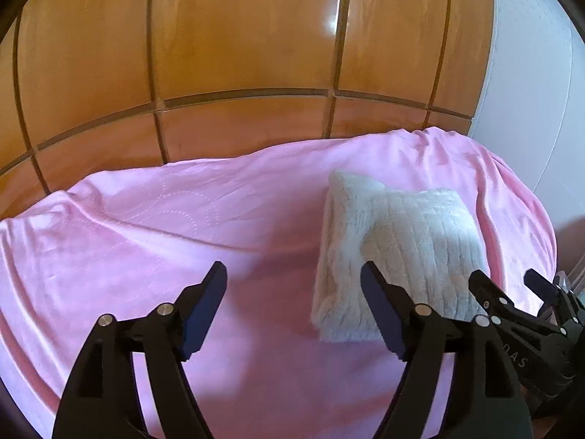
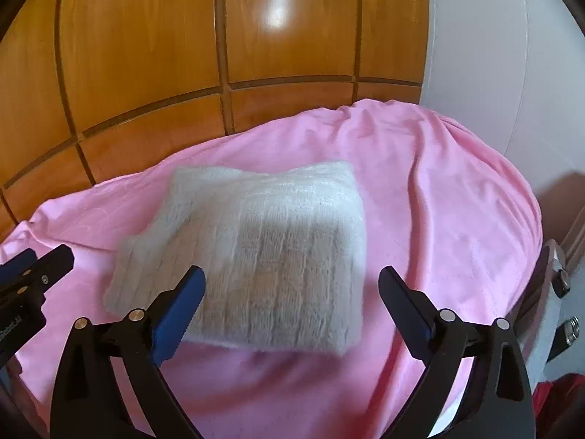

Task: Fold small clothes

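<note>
A fluffy white knitted garment [image 1: 398, 241] lies folded into a thick rectangle on the pink blanket [image 1: 146, 226]; it also shows in the right wrist view [image 2: 263, 252]. My left gripper [image 1: 292, 274] is open and empty, held above the blanket just left of the garment, its right finger in front of the garment's near left edge. My right gripper [image 2: 290, 278] is open and empty, held over the garment's near edge with one finger at either side. The right gripper [image 1: 512, 281] shows at the left wrist view's right edge; the left gripper [image 2: 36, 259] shows at the right wrist view's left edge.
A wooden panelled wardrobe [image 1: 237, 55] stands behind the bed. A white padded headboard [image 2: 493, 55] rises at the right. The pink blanket [image 2: 438, 201] is wrinkled toward the right. Something red [image 2: 559, 395] and a metal fitting [image 2: 563, 278] sit at the far right.
</note>
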